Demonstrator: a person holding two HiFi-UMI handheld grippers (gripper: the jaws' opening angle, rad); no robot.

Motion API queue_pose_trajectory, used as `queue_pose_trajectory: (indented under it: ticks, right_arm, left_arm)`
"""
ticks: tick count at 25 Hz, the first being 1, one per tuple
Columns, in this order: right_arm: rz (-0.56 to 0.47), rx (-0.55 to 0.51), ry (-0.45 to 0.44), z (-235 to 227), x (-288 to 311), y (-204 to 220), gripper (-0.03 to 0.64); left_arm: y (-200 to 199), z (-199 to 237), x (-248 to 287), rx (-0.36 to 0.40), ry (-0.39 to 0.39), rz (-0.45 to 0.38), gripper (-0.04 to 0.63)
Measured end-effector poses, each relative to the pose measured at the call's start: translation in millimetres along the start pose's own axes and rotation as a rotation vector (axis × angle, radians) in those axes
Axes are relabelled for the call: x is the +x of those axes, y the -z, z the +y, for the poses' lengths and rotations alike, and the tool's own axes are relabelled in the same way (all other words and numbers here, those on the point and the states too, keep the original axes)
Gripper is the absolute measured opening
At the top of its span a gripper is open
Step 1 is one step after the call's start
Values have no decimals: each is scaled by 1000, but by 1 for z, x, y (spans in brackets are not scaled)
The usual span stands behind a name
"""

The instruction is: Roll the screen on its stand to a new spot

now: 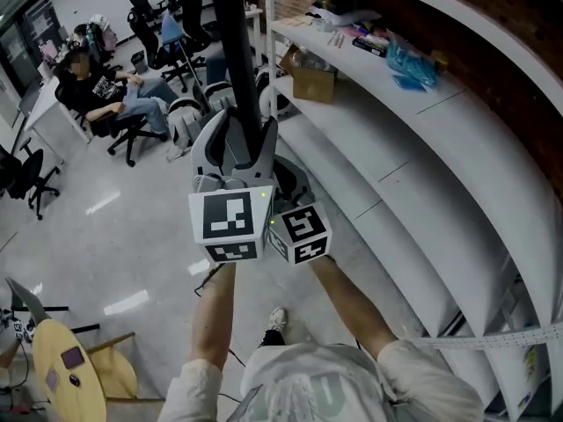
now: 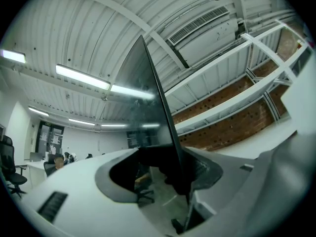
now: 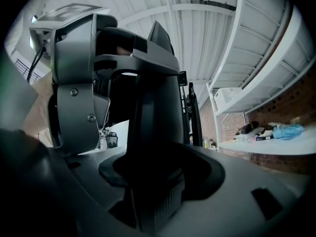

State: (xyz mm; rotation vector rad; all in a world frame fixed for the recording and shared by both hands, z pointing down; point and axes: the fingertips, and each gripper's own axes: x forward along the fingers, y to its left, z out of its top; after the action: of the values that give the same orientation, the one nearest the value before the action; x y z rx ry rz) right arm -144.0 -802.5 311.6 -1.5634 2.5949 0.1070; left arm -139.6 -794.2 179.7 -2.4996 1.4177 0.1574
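Polished grey floor point(image 1: 114, 236) underfoot, and up front it's two grippers on one screen. Nearest, the left gripper point(image 1: 242, 139) stands wide, jaws straddling the thin dark edge of the screen point(image 1: 236, 51) without clamping it. Just beside it, the right gripper point(image 3: 158, 181) is clenched on a thicker dark part of that screen, which fills its gap. Beyond, white shelves point(image 1: 422, 165) curve along the right, and one seated person point(image 1: 101, 90) is far off left.

I record a glossy grey floor point(image 1: 106, 236), long white shelves point(image 1: 422, 148) against a red-brick wall point(image 1: 519, 25), black wheeled office chairs point(image 1: 26, 178) and ceiling strip lights point(image 2: 81, 77).
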Motion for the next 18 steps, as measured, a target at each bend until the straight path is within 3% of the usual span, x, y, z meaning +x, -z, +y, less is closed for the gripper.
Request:
queue_pose_trajectory:
  ticks: [18]
  right_arm:
    - [-28, -13, 9, 13, -149, -25, 252]
  left_arm:
    - [-45, -117, -86, -24, 21, -30, 270]
